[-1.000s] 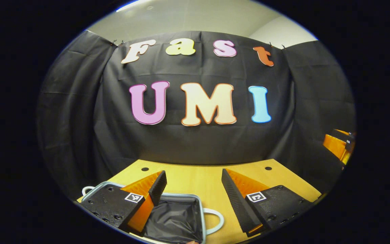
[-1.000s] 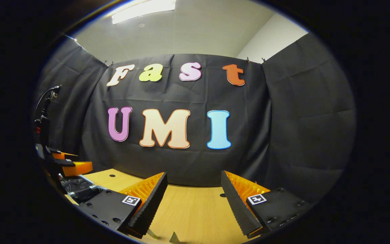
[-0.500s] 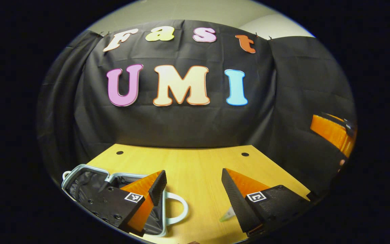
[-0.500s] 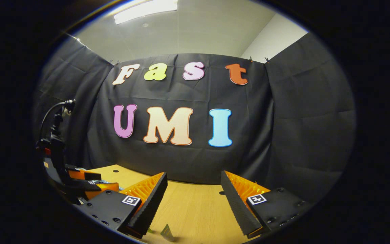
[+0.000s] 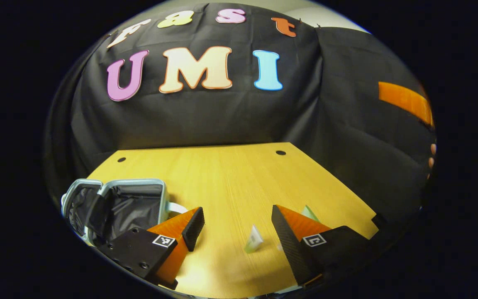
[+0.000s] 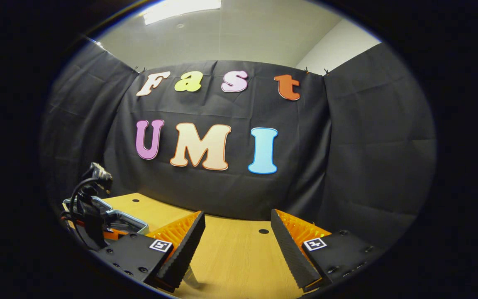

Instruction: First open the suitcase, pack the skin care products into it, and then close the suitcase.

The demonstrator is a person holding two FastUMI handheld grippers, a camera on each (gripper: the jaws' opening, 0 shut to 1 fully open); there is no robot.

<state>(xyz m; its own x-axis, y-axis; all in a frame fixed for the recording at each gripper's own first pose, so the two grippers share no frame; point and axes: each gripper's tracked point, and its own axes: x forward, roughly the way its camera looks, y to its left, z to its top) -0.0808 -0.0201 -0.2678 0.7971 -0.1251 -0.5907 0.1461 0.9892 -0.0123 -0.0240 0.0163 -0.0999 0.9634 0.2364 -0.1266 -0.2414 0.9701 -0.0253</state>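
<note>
Suitcase [image 5: 118, 203] lies open left of the wide, empty left gripper [image 5: 237, 226]; a tube [image 5: 254, 239] stands between its fingers. Right gripper [image 6: 237, 236] wide, empty.

Lit from overhead by a ceiling lamp [image 6: 181, 6], bright and slightly blown out. Soft glare on the table [image 5: 230, 182] below it, palest near the front edge. Short, faint shadows under the fingers. Strong fisheye bending toward the rims. Slight motion blur on the small tubes [image 5: 254, 239] on the table.
</note>
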